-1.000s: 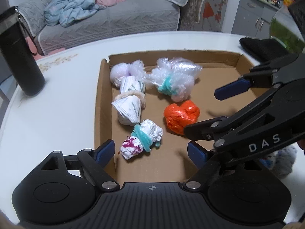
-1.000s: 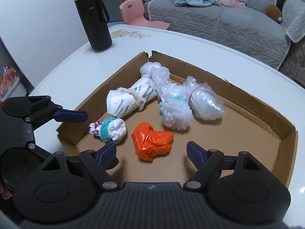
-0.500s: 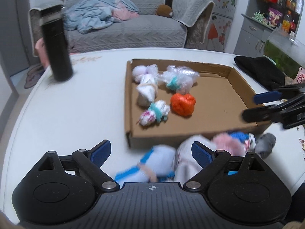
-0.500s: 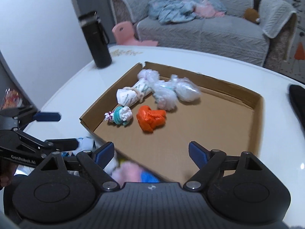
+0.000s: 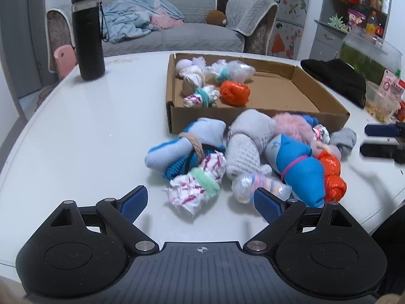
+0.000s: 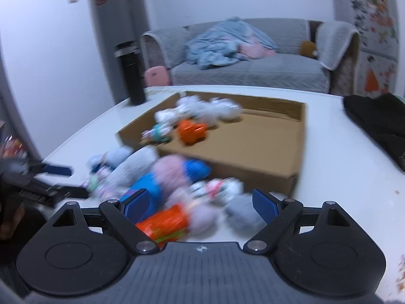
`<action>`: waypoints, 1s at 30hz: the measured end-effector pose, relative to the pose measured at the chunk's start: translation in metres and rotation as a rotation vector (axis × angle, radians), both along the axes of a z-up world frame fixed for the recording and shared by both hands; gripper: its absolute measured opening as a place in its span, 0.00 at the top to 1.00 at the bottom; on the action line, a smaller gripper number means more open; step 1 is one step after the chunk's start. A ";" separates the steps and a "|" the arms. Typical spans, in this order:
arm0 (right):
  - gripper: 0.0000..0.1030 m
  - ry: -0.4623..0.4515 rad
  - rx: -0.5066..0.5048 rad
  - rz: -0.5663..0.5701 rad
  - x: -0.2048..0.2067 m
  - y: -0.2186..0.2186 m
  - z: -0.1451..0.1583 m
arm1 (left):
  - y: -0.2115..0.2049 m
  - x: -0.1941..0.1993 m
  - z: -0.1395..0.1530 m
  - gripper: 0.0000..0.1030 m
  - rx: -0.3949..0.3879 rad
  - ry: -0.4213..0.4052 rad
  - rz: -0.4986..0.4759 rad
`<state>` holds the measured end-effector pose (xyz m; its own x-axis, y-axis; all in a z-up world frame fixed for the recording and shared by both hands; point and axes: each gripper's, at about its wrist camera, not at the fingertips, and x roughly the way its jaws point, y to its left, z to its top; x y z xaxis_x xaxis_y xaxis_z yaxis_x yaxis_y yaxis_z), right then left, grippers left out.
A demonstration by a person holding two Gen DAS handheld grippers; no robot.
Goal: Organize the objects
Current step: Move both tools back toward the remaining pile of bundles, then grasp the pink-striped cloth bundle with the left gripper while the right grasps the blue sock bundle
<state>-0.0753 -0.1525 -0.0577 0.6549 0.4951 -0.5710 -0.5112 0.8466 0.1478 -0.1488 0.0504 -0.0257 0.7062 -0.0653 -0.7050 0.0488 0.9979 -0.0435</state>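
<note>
Hovering, left gripper [image 5: 201,200]: fingers spread wide above the tabletop [image 5: 83,126], nothing pinched; the white-and-magenta bundle with a green band [image 5: 195,182] lies just ahead of the gap.
Right gripper [image 6: 200,202]: jaws opening, fingers apart with nothing pressed between the pads; blurred bundles of the pile lie under and between them, among them an orange one [image 6: 164,221].
Loose pile: rolled socks and wrapped bundles heaped on the tabletop just in front of the cardboard tray's [image 5: 253,120] near wall; a pale blue sock roll tied with cord [image 5: 187,144], a grey knitted roll [image 5: 246,141], a bright blue roll with a pink band [image 5: 298,167], a pink fluffy piece [image 5: 293,126] and an orange plastic bundle [image 5: 331,174] touch one another.
Inside the tray: an orange bundle [image 5: 234,92] and several white or clear wrapped bundles crowd its far left corner; the right part shows bare cardboard.
Black bottle [image 5: 87,35]: upright on the tabletop, well left of the tray.
Black cloth [image 5: 339,78]: on the tabletop right of the tray.
Sharpness: right wrist view is motion-blurred.
</note>
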 end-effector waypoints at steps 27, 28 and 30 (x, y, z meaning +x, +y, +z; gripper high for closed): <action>0.40 -0.104 -0.285 0.129 -0.016 0.087 -0.030 | 0.003 0.021 -0.009 0.11 -0.029 0.063 -0.043; 0.49 -0.099 -0.287 0.130 -0.017 0.082 -0.029 | 0.001 0.022 -0.009 0.11 -0.036 0.067 -0.052; 0.55 -0.087 -0.286 0.126 -0.019 0.070 -0.027 | -0.001 0.023 -0.012 0.11 -0.045 0.078 -0.066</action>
